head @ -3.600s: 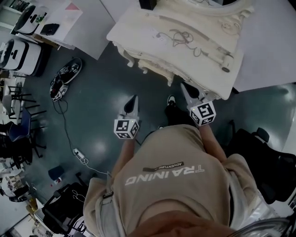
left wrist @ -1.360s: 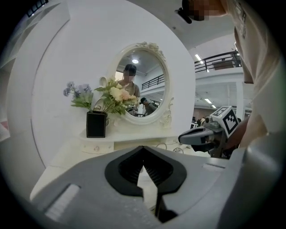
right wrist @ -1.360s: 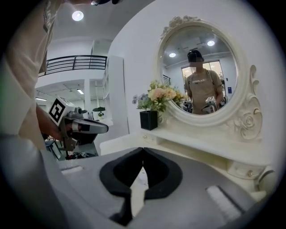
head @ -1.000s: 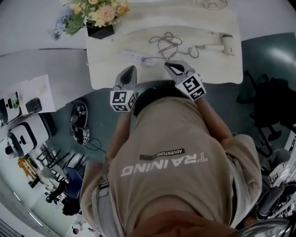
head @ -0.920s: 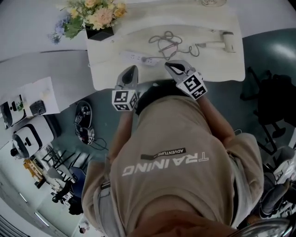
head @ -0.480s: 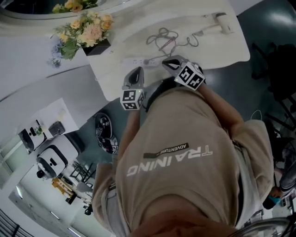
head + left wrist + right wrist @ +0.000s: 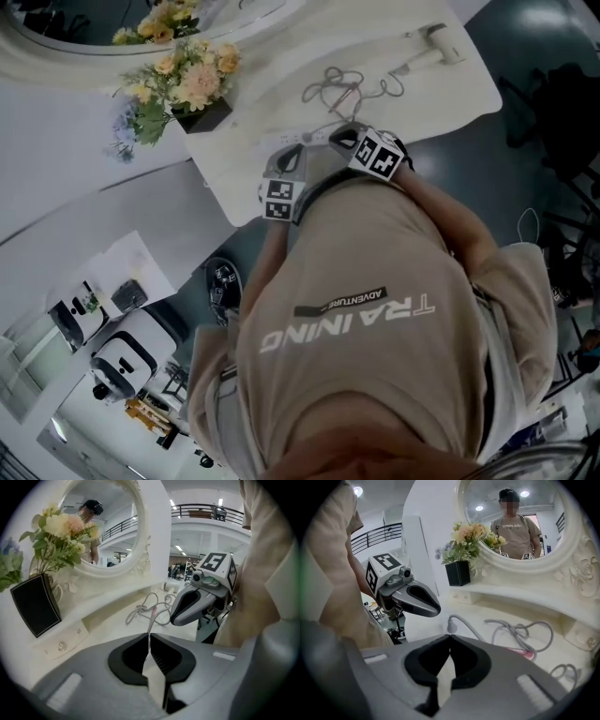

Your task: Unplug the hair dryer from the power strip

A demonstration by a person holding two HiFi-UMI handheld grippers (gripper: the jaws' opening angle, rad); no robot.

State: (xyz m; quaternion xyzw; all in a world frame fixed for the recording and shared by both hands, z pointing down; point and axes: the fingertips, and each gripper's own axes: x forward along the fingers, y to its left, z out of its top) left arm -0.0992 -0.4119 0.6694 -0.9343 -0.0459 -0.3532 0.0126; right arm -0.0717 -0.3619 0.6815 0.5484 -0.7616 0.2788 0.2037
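Head view puts both my grippers at the near edge of the table (image 7: pixel 455 98), just above centre. The left gripper (image 7: pixel 289 159) and right gripper (image 7: pixel 343 139) sit side by side over the power strip (image 7: pixel 302 137), which shows only in part between them. Each gripper's own view shows its jaws pressed together on nothing; I judge they are kept closed for the approach. The cord (image 7: pixel 342 89) loops toward the upper right, where the hair dryer (image 7: pixel 437 41) lies well apart. In the right gripper view a grey plug (image 7: pixel 451 628) sits just ahead of my jaws, likely my target.
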